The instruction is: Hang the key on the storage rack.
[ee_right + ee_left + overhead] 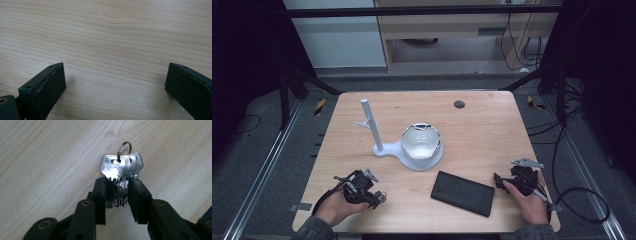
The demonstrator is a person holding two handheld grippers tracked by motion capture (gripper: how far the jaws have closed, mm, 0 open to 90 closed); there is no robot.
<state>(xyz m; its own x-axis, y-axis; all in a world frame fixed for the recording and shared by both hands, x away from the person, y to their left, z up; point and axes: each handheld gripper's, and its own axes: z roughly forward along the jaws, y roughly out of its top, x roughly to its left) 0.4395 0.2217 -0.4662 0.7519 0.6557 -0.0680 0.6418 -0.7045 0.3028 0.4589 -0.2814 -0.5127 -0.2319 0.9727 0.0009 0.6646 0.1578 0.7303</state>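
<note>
left tongs (117, 187): narrowed onto a bunch of keys (121, 170), gripping the blades so that the heads and split ring (124, 149) stick out free beyond the tips. My guess is that leaving the ring exposed lets it be hooked over something.
keys, place: low over the worktop (482, 125), in front of and left of the white stand (379, 142), well apart from it; in the high view they sit at the left tongs (379, 196).
white stand: upright post with a short side peg (362, 122), likely the hanging point. A round, shiny bowl (421, 140) sits on its base, right of the post.
room, left side: bare wood between keys and stand, so there is an open line up to the peg. The near worktop edge lies close behind the hand.
black case (463, 192): lies flat in front of and right of the stand, near the front edge, out of the keys' path.
right tongs (498, 181): spread wide and holding nothing, resting low just right of the case. In the right gripper view there is bare wood between the pads (53, 80); they look parked.
</note>
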